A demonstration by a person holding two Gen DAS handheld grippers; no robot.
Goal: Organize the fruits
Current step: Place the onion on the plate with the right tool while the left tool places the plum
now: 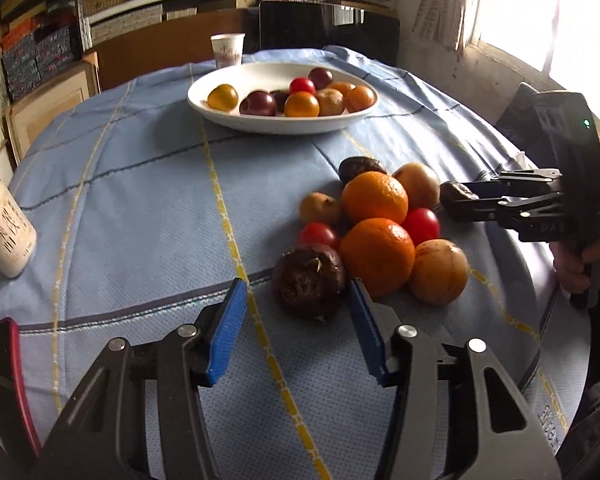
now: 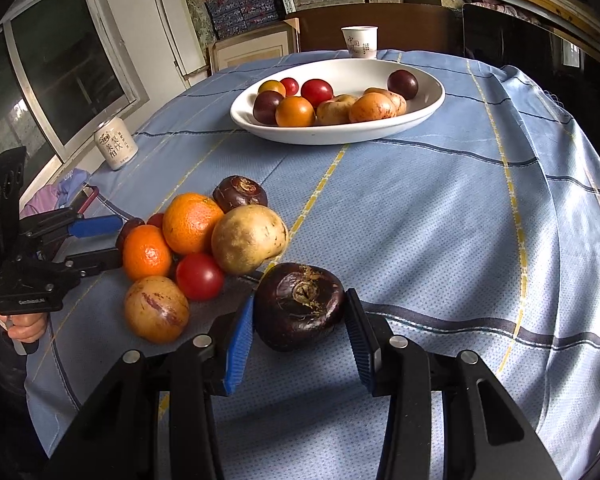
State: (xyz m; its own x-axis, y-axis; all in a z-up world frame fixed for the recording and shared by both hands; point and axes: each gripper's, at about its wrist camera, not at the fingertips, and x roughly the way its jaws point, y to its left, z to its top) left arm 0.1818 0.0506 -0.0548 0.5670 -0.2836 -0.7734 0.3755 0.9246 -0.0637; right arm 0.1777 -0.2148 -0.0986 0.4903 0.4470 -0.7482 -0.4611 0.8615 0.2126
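The right gripper (image 2: 300, 300) has its fingers pinching a dark round fruit (image 2: 300, 306), one blue pad on each side, so it cannot roll away; in the left wrist view this fruit looks lifted a little off the surface (image 1: 140, 200), ready to be carried; the left gripper (image 1: 298, 284) has its fingers part way spread around a second dark fruit (image 1: 308, 280) that sits on the blue cloth at the near edge of the pile (image 1: 376, 200); one finger is right beside this fruit and the other has a gap, so it is not pinched yet; the pile has oranges, red ones and tan ones all touching each other, so I think taking the fruit at the edge is easiest, because nothing sits on top of it; the white bowl (image 1: 236, 114) is farther back on the surface and has many fruits in it already, so it looks like the home for the rest; a good part of the job seems done, but about ten fruits are not in the bowl; a paper cup (image 1: 228, 50) stands behind the bowl and a can (image 2: 116, 144) stands off to the side, both out of the way.
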